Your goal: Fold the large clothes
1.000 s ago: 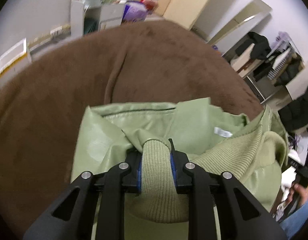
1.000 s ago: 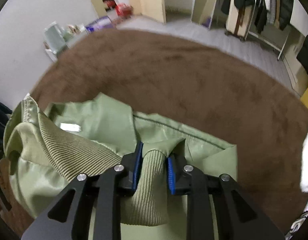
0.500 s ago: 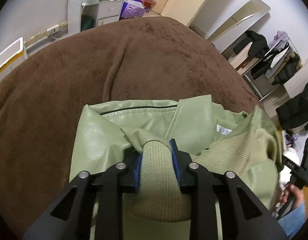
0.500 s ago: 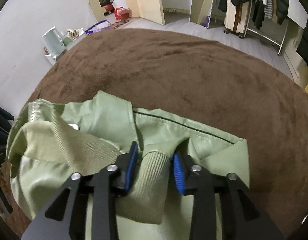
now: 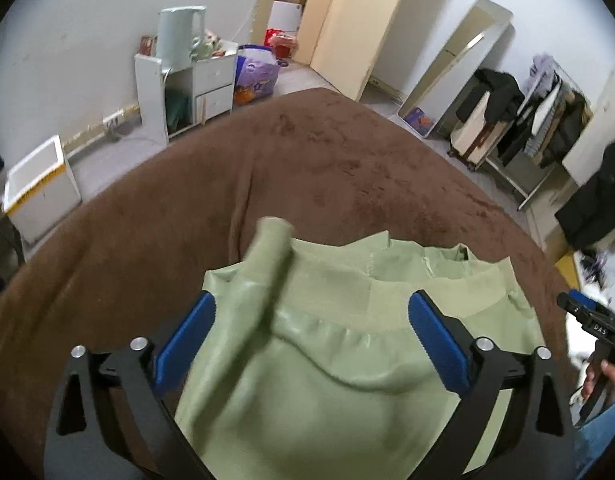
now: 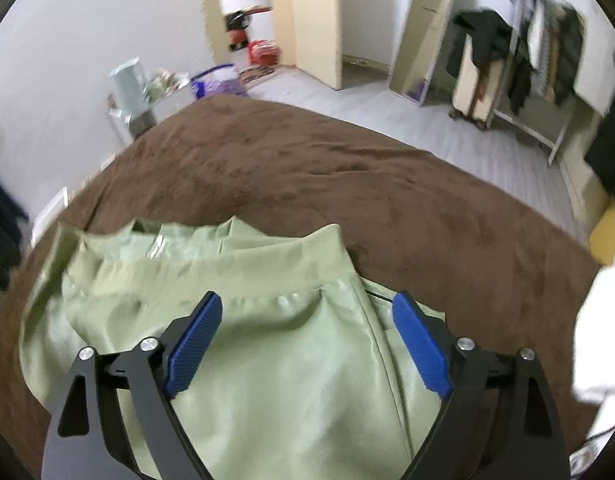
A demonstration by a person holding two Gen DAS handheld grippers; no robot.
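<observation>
With both my left gripper (image 5: 311,326) and right gripper (image 6: 307,328) spread wide and empty over the green jacket (image 5: 327,380) below them, I should lift clear straight, without snagging its ribbed hem (image 6: 243,276) ahead.

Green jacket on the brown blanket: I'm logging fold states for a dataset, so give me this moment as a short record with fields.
garment: light green jacket, shiny fabric with a ribbed knit band
surface: brown blanket
garment state: lying bunched on the blanket, ribbed band across the far side
left gripper: open, jaws apart over the jacket, gripping nothing
right gripper: open, jaws apart over the jacket, gripping nothing
image quality: motion blur in both views
</observation>
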